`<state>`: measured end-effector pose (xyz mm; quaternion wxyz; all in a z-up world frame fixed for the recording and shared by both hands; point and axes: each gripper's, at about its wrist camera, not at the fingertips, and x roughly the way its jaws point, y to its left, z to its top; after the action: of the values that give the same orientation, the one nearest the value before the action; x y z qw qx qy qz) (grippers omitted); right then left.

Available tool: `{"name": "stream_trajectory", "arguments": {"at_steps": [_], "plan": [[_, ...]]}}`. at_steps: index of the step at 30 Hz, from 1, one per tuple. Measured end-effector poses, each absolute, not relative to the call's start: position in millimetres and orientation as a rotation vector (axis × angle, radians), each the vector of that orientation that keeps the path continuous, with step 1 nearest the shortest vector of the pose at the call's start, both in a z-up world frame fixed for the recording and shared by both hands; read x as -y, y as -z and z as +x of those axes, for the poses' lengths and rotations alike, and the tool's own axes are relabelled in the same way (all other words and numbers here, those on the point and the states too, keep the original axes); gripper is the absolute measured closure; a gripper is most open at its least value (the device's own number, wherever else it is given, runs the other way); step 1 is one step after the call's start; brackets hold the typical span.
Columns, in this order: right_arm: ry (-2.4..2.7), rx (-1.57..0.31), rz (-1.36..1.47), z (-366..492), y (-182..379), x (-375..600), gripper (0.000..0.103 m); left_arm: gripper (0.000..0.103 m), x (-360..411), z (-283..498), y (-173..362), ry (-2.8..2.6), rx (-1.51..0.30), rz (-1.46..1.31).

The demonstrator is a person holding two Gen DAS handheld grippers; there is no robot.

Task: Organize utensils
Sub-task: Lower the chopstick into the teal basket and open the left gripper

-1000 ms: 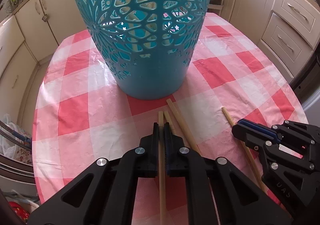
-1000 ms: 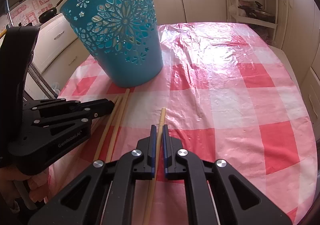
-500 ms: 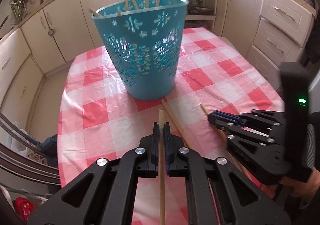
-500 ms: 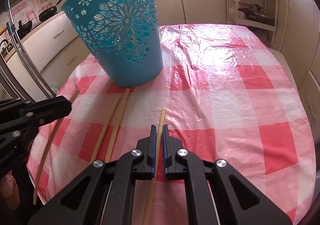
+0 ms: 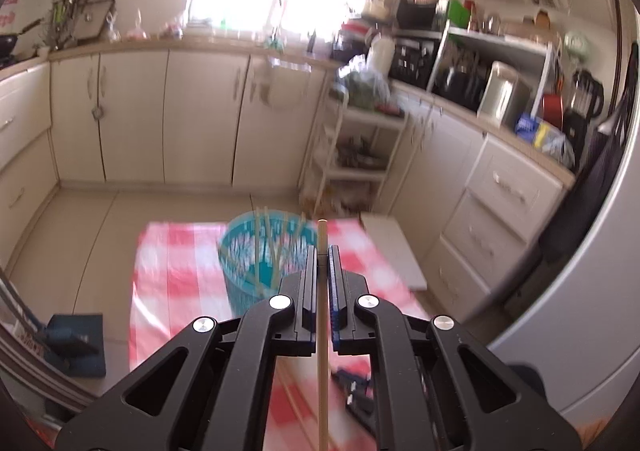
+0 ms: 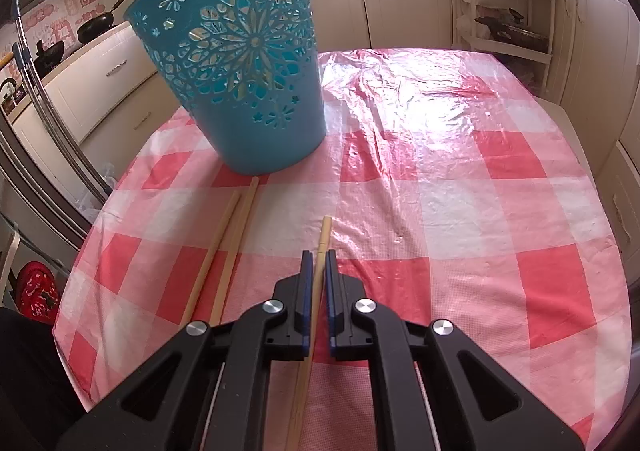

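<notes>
Jaws of left gripper pinching a wooden chopstick high above the teal basket, right gripper clamped on a second chopstick lying near that basket, two loose chopsticks beside it, checked tablecloth underneath.

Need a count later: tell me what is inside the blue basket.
Several wooden chopsticks stand inside the blue basket, leaning on its wall. The left view is blurred, so their number and the basket floor cannot be made out.
</notes>
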<state>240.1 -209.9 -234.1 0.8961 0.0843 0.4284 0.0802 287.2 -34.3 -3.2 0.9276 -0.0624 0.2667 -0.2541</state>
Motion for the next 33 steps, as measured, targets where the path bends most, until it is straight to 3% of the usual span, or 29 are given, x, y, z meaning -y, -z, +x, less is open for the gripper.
{"name": "stream_trajectory", "arguments": {"at_steps": [8, 17, 33], "plan": [[-0.179, -0.891, 0.209, 241.3, 234.3, 216.5, 0.096, 0.098, 50.1, 346.3, -26.9, 0.404, -0.366, -0.2], [-0.189, -0.894, 0.233, 242.0, 235.0, 220.8, 0.096, 0.098, 56.7, 408.7, -3.6, 0.24, -0.275, -0.25], [-0.197, -0.896, 0.254, 243.2, 235.2, 223.4, 0.096, 0.098, 76.3, 429.7, 76.1, 0.202, -0.43, -0.136]]}}
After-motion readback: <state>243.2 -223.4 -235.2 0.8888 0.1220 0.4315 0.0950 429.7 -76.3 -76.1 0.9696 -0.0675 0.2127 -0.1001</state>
